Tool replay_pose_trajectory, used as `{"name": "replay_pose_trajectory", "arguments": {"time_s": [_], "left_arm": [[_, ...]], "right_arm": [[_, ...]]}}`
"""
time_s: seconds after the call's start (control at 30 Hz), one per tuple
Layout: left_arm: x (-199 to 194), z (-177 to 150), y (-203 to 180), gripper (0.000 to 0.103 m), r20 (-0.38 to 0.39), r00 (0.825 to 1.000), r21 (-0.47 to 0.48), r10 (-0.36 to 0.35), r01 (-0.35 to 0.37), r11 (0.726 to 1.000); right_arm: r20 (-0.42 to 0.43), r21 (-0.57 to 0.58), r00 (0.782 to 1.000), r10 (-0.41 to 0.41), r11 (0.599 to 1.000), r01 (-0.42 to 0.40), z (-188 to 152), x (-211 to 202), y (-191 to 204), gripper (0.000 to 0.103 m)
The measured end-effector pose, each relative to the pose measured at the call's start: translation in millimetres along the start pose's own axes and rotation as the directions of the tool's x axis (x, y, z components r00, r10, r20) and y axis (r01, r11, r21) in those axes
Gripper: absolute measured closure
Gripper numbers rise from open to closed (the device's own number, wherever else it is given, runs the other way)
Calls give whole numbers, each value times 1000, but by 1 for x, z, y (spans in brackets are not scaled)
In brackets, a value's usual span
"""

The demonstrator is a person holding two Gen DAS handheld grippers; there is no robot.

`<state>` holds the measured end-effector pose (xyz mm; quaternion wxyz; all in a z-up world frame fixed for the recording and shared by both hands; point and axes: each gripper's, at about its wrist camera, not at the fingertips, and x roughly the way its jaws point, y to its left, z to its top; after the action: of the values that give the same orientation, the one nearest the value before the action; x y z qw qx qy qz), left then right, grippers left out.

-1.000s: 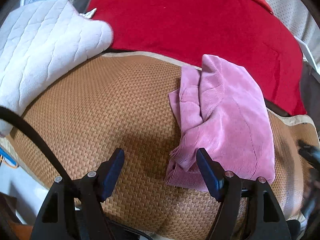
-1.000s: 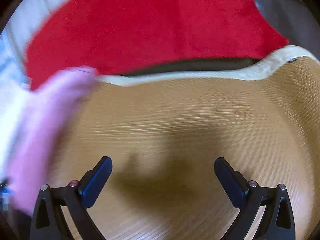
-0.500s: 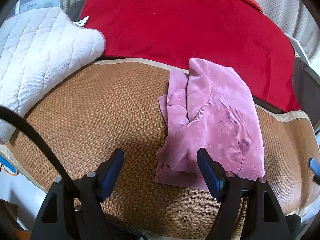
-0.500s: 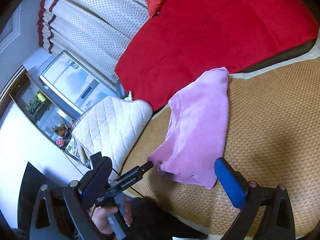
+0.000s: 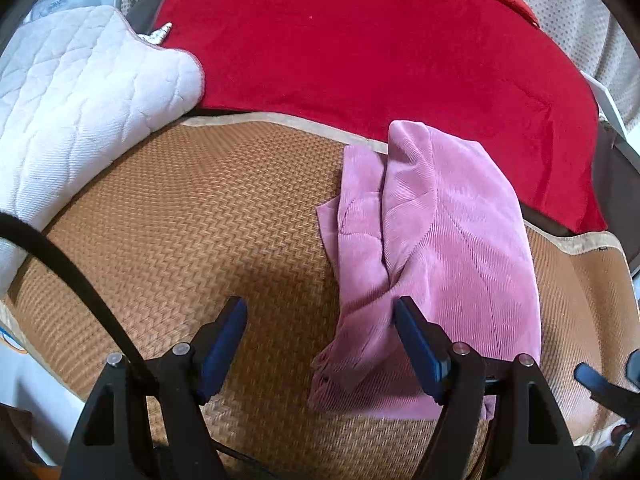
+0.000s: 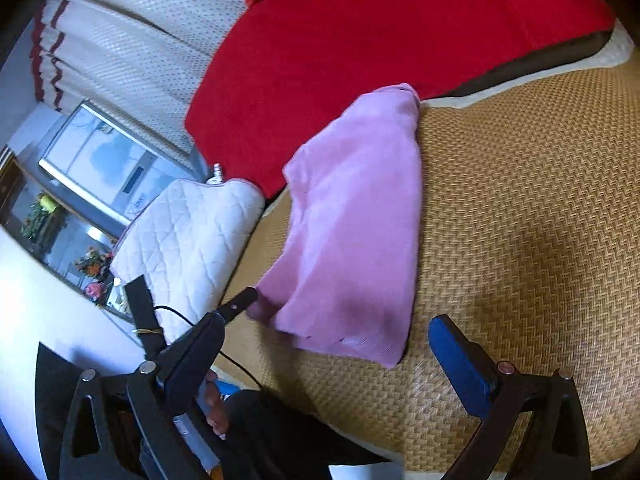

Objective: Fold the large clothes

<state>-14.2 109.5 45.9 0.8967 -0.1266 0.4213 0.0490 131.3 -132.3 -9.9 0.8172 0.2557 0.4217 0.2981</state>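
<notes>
No text, brand, number or sign can be read in either view. The grey-white appliance (image 6: 116, 168) beyond the white quilted pad (image 6: 188, 240) carries small dark markings, but they are too blurred to make out.

A folded pink corduroy garment (image 5: 440, 264) lies on a brown woven rattan mat (image 5: 200, 220), right of centre, its far end reaching the mat's pale cloth border and touching the large red plush blanket (image 5: 380, 48) spread beyond it. At far left a white quilted pad (image 5: 80, 96) overlaps the mat's corner. The left gripper (image 5: 320, 344) sits near, its two blue-padded fingers (image 5: 224, 344) spread wide with nothing between them; the right-hand finger is in front of the garment's near left edge. A black cable (image 5: 72, 276) curves in from the left. At the near right edge, dark parts of the right gripper (image 5: 600, 384) show.
</notes>
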Motion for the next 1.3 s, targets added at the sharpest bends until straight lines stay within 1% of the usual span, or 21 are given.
{"name": "replay_pose_trajectory", "arguments": {"time_s": [0.17, 0.3, 0.43, 0.53, 0.57, 0.67, 0.7, 0.73, 0.77, 0.8, 0.83, 0.87, 0.93, 0.97, 1.0, 1.07, 1.13, 1.17, 1.23, 1.27, 1.3], "left_arm": [[19, 3, -2, 26, -20, 999, -3, -26, 26, 1000], [38, -3, -1, 21, -52, 998, 11, -27, 27, 1000], [34, -1, 3, 22, -65, 997, -4, -39, 38, 999], [15, 0, 6, 22, -10, 997, -35, -72, 72, 997], [14, -2, 5, 22, 0, 997, -26, -72, 72, 997], [37, -14, -5, 21, -81, 996, 45, -43, 47, 998], [46, -21, -5, 22, -100, 993, 46, -61, 66, 997], [48, -24, -3, 25, -98, 993, 35, -71, 74, 997], [49, -26, -3, 27, -97, 992, 29, -81, 85, 996], [48, -27, -4, 35, -94, 991, 33, -97, 100, 994], [46, -28, -6, 42, -92, 991, 44, -97, 101, 994], [45, -29, -10, 42, -88, 992, 65, -87, 93, 994], [41, -30, -15, 42, -78, 994, 107, -72, 81, 991], [36, -28, -15, 42, -69, 995, 109, -78, 85, 990], [32, -23, -16, 41, -56, 995, 107, -85, 91, 990], [22, -17, -17, 41, -29, 996, 109, -88, 91, 990], [17, -13, -20, 32, -11, 994, 118, -110, 111, 987], [19, -14, -23, 31, -17, 994, 127, -112, 114, 985], [35, -20, -28, 31, -58, 994, 150, -91, 99, 984], [39, -21, -29, 31, -63, 993, 140, -95, 103, 985], [41, -25, -27, 29, -62, 993, 116, -105, 111, 987]], "right_arm": [[-53, 45, 997, -48, 998, 50, 4, 28, -14, 0], [-98, 67, 994, -54, 996, 61, 2, 48, -20, 0], [-132, 70, 988, -76, 994, 86, 3, 64, -22, 0], [-142, 58, 989, -41, 997, 49, 2, 67, -16, 0], [-148, 46, 988, -50, 997, 57, 1, 69, -14, 0], [-190, 50, 977, -94, 993, 105, -5, 84, -19, 0], [-180, 34, 978, -108, 993, 116, -6, 87, -19, 0], [-167, 13, 978, -121, 992, 125, -6, 89, -15, 5], [-152, -17, 979, -140, 990, 139, -6, 88, -11, 17], [-155, -46, 975, -157, 987, 152, -6, 88, -4, 37], [-146, -89, 970, -195, 979, 183, -7, 86, 6, 39], [-138, -135, 964, -228, 968, 209, -9, 86, 14, 39], [-143, -146, 959, -244, 964, 223, -10, 88, 16, 36], [-154, -108, 965, -214, 974, 199, -8, 87, 9, 31], [-159, -65, 974, -163, 986, 155, -6, 83, 3, 30], [-123, -33, 986, -112, 994, 108, 0, 70, -2, 26], [-60, -24, 995, -79, 997, 77, 18, 54, -3, 13], [-47, -16, 996, -73, 997, 72, 25, 53, -4, 8], [-36, 8, 998, -50, 999, 50, 48, 59, -9, 8], [-41, 14, 998, -41, 999, 42, 61, 66, -12, 8], [-39, -1, 997, -61, 998, 61, 73, 75, -14, 8]]}}
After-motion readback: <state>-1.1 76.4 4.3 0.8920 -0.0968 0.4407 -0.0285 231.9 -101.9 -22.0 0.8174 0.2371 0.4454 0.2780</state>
